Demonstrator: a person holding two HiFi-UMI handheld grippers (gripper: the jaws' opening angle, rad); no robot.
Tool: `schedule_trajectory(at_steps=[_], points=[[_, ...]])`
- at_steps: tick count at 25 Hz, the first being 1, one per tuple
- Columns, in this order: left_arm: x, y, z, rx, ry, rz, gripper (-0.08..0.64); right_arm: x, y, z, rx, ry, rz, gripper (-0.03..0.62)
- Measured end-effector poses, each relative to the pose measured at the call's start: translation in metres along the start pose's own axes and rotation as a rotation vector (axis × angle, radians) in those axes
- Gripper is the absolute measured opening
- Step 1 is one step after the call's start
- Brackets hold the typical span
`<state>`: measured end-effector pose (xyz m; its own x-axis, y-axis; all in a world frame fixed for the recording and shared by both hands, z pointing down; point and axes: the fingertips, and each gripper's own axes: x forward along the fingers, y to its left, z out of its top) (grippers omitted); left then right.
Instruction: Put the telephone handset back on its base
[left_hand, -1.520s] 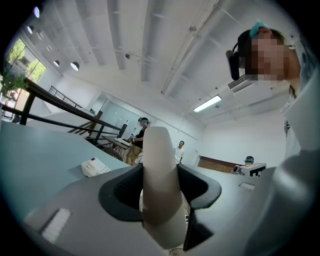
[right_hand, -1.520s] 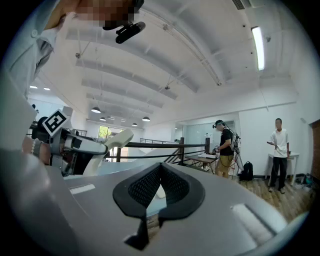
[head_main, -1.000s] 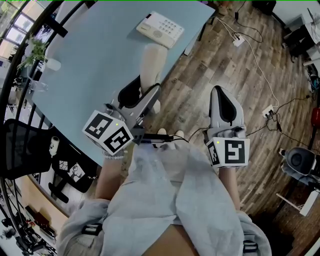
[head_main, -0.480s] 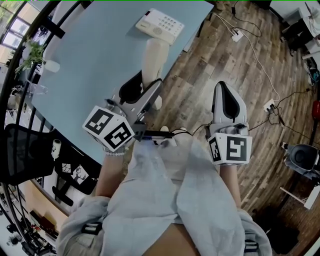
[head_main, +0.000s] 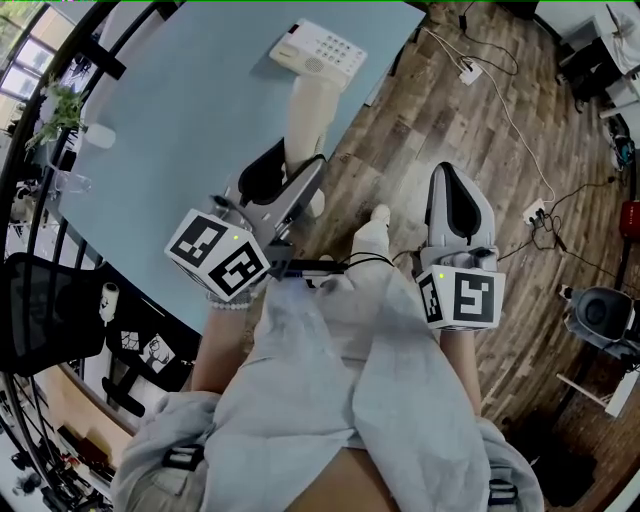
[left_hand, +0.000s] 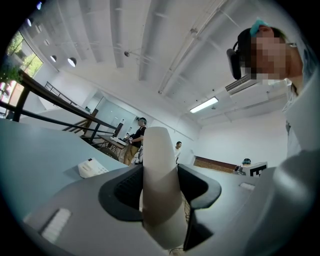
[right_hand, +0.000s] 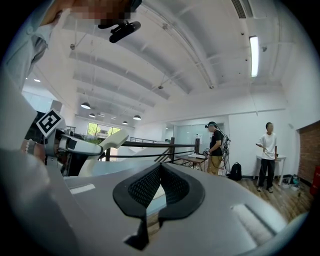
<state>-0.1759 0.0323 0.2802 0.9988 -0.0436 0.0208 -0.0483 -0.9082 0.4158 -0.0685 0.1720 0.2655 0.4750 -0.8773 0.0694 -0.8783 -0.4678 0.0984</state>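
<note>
An open-plan office with a wood-plank floor (head_main: 420, 130) and a pale blue table (head_main: 180, 120): a person standing at the table's edge works with a hand-held tool in each hand. The left tool (head_main: 290, 182) has its jaws clamped on the lower half of a cream telephone handset (head_main: 308, 110). The handset stands up out of the grip and is held in the air over the table's near edge, its free end aimed toward the telephone base (head_main: 318, 55). The base, white with a keypad, sits at the far side of the table, and the handset is not yet touching it. From the left tool's own camera the base lies off to the left of the handset and farther out. The right tool (head_main: 450, 190) hangs over the floor, well apart from the table, its jaws drawn together with nothing between them. The job appears to be in its carrying stage: handset in the air, cradle not reached. The next move would likely call for reaching forward across the table, lining the handset up lengthwise with the cradle beside the keypad, then lowering it flat before letting go.
</note>
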Motion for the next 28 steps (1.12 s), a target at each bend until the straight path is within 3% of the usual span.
schedule_trajectory(at_steps=[11,28], points=[[0.016,0.026,0.005,-0.018,-0.038,0.095,0.217,0.051,-0.010,0.000,-0.015,-0.020,0.103,0.008],[0.092,0.055,0.021,-0.054,-0.089,0.248,0.216,0.150,-0.070,-0.005,-0.008,-0.004,0.267,0.006]])
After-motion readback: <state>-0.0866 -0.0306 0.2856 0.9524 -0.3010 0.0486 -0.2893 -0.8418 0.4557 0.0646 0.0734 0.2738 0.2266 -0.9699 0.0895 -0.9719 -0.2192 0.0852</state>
